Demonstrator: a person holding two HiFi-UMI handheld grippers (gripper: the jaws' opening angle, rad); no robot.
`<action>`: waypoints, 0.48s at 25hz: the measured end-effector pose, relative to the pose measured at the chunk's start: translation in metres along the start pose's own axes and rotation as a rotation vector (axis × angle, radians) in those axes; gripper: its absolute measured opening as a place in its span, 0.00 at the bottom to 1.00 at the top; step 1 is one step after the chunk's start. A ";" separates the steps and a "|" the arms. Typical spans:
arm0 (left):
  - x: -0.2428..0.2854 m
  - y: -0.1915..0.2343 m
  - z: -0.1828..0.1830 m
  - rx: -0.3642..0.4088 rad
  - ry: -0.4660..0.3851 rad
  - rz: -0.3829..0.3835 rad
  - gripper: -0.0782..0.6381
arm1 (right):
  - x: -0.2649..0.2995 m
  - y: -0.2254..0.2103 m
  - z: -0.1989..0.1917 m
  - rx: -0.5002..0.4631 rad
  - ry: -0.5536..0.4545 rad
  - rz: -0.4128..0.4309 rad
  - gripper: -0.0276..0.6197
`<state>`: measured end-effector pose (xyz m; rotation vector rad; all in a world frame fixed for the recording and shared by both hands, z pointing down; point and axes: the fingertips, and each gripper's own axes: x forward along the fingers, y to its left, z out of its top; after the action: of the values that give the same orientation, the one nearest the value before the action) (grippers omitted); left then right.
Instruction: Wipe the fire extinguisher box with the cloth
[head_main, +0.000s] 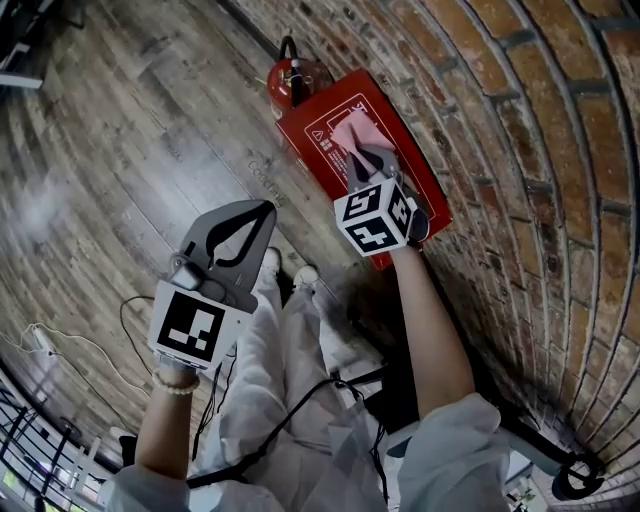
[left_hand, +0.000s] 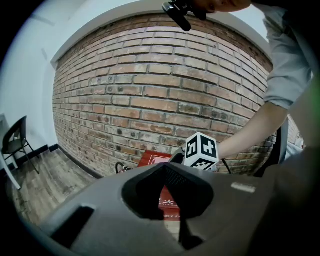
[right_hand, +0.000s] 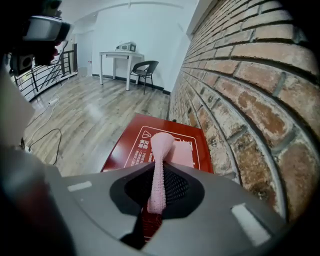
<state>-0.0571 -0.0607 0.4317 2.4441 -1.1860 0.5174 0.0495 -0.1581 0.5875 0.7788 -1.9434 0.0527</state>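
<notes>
In the right gripper view only: cloth (right_hand: 158, 175) clamped between its fingers (right_hand: 205, 200).

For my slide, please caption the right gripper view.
The right gripper holds a pink cloth on the red fire extinguisher box beside a brick wall.

Red fire extinguisher box (head_main: 312, 140) lying flat on the wooden floor beside the brick wall, pink cloth (head_main: 354, 134) resting on its lid
</notes>
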 end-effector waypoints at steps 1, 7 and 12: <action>0.001 -0.002 0.000 0.001 0.001 -0.004 0.11 | -0.002 0.000 -0.003 0.003 0.001 -0.001 0.09; 0.006 -0.015 0.002 0.018 0.001 -0.029 0.11 | -0.015 0.004 -0.025 0.020 0.009 -0.011 0.09; 0.009 -0.024 0.004 0.029 0.003 -0.048 0.11 | -0.027 0.006 -0.042 0.050 0.017 -0.021 0.09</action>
<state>-0.0323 -0.0548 0.4281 2.4886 -1.1230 0.5279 0.0873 -0.1254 0.5882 0.8286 -1.9238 0.0955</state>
